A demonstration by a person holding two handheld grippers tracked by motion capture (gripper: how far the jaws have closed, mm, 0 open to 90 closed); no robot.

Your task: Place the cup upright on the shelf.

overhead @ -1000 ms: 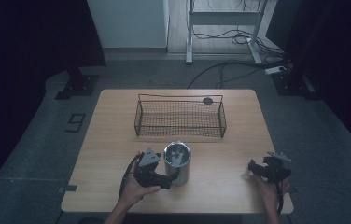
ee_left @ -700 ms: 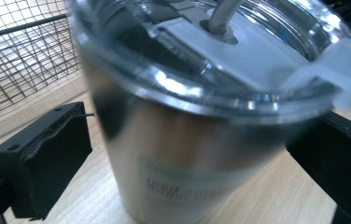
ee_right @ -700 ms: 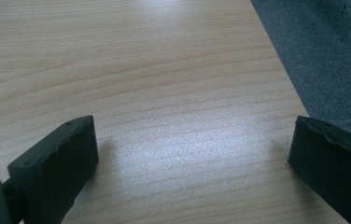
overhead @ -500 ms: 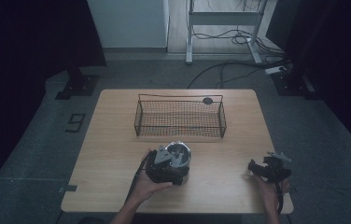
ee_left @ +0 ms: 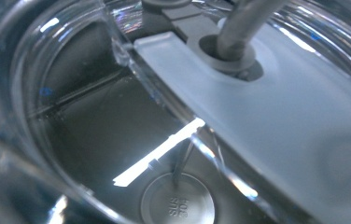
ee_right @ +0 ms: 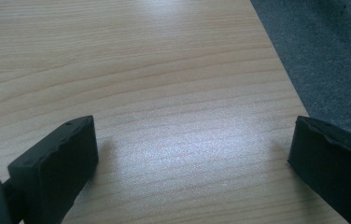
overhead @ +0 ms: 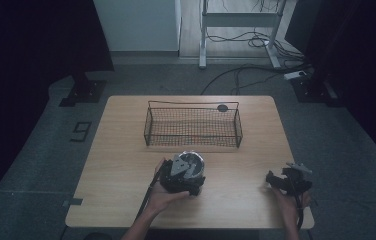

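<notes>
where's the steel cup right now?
High view: the steel cup stands on the table near its front edge, left of centre, just in front of the wire basket, under the left gripper.

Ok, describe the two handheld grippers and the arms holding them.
Both are black, blocky tools. The left gripper carries a grey three-cornered plate on top, and a dark cable trails back along the forearm. The right gripper has a similar grey plate; its jaws are thick, matte black blocks with squared ends. Both forearms appear bare, no sleeves visible.

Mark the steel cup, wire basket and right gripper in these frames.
steel cup (overhead: 196, 162), high view, shiny rim beside the gripper body.
wire basket (overhead: 192, 141), high view, near mesh wall.
right gripper (overhead: 270, 178), high view, between its jaw tips.
</notes>
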